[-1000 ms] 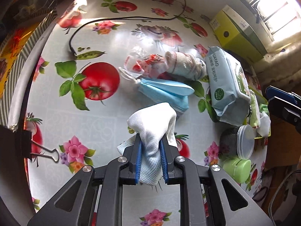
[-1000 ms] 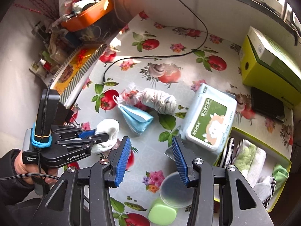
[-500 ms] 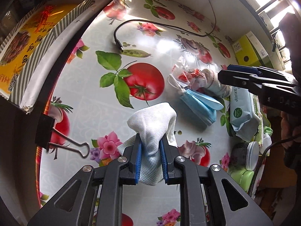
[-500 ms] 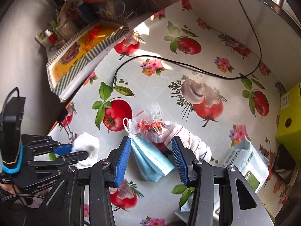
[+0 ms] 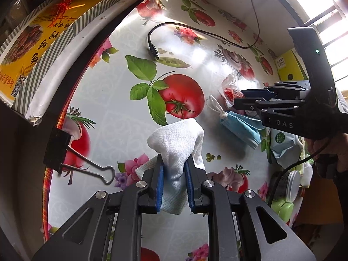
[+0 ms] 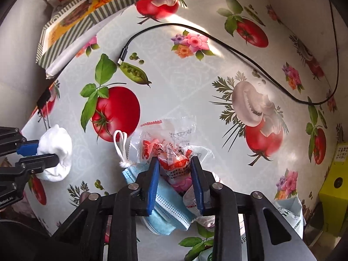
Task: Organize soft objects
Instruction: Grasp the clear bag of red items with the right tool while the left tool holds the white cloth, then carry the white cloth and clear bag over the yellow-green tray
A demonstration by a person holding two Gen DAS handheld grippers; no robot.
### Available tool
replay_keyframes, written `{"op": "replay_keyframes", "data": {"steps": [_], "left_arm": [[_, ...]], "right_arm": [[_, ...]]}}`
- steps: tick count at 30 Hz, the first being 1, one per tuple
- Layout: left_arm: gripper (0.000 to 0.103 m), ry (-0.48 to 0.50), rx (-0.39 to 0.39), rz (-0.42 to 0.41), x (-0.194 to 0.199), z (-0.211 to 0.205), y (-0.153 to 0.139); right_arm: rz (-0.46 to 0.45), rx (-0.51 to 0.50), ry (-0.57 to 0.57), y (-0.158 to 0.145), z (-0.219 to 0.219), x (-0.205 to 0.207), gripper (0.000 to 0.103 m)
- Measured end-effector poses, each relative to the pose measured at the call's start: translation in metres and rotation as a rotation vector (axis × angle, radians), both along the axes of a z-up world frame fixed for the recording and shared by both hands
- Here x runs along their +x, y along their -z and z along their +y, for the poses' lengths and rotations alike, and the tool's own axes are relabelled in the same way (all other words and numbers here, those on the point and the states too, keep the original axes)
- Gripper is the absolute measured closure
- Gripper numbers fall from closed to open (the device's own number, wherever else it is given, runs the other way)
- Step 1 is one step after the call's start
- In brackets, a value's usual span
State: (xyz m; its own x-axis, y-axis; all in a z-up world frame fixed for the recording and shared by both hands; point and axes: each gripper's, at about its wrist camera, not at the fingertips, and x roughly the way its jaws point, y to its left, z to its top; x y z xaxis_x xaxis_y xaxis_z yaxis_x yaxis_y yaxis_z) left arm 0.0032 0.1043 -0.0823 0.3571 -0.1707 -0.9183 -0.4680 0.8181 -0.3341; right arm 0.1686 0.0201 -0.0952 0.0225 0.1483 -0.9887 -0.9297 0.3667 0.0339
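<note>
Now right fingers (image 6: 196,180) pinch plastic packet (image 6: 174,156).

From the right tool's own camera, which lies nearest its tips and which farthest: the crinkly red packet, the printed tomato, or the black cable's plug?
1. Crinkly red packet: between the right tool's tips.
2. Printed tomato: up-left.
3. Cable plug: beyond the tomato.

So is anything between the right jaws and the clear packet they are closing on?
Nothing visible does. The right gripper has just been closing, and the clear packet sits directly between its jaws. The blue mask lies beneath, partly under one jaw.
</note>
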Motion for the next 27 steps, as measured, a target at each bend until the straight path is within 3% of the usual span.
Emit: {"op": "replay_keyframes", "data": {"steps": [15,27], "left_arm": [[0.085,0.021,0.035,-0.040,0.013,-0.012,-0.033],[0.085,0.123,0.071,-0.090,0.027,-0.052,-0.074]], "right_arm": [[-0.023,0.234,0.164,-0.081,-0.053,-0.015,0.084],[-0.030,0.348,0.330,-0.124,-0.140,-0.051,0.084]]}}
